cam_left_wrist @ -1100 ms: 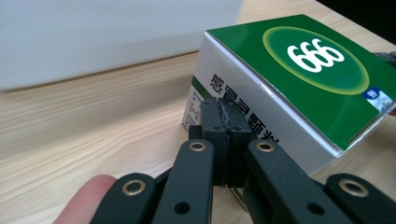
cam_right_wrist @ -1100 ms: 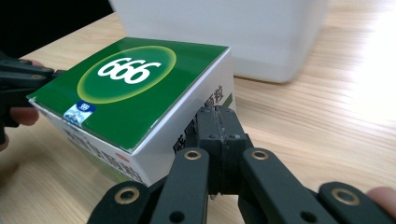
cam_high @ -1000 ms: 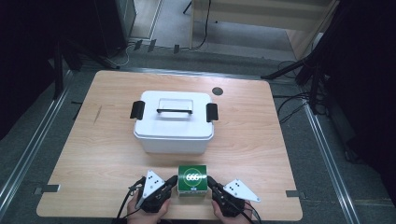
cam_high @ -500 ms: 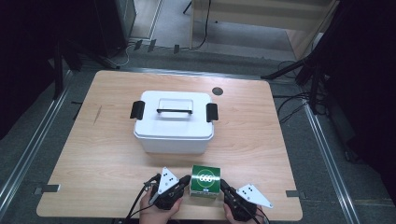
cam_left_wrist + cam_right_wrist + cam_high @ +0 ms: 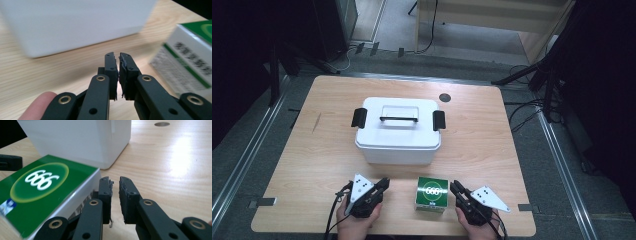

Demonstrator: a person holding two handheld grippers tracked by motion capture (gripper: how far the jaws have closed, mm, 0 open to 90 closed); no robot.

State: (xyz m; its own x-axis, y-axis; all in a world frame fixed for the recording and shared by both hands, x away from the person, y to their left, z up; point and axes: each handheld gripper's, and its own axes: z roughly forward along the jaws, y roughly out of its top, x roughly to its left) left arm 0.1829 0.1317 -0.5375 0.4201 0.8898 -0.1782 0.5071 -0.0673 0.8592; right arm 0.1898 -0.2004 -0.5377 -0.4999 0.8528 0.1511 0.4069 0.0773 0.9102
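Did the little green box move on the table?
Yes. The green box slid a bit to the right and nearer the table's front edge, judged against the big white box, which stayed put.

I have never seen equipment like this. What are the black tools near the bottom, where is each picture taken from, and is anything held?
A person sits at a wooden table and holds a hand tool with a two-jaw claw in each hand. The high view looks down from above: the left claw and the right claw flank a green box, without touching it. Behind stands a white lidded bin. The other two pictures come from cameras riding on the tools, looking along the jaws. The left jaws are almost together; the right jaws have just been opening slightly and stand a little apart. Nothing is between either pair.
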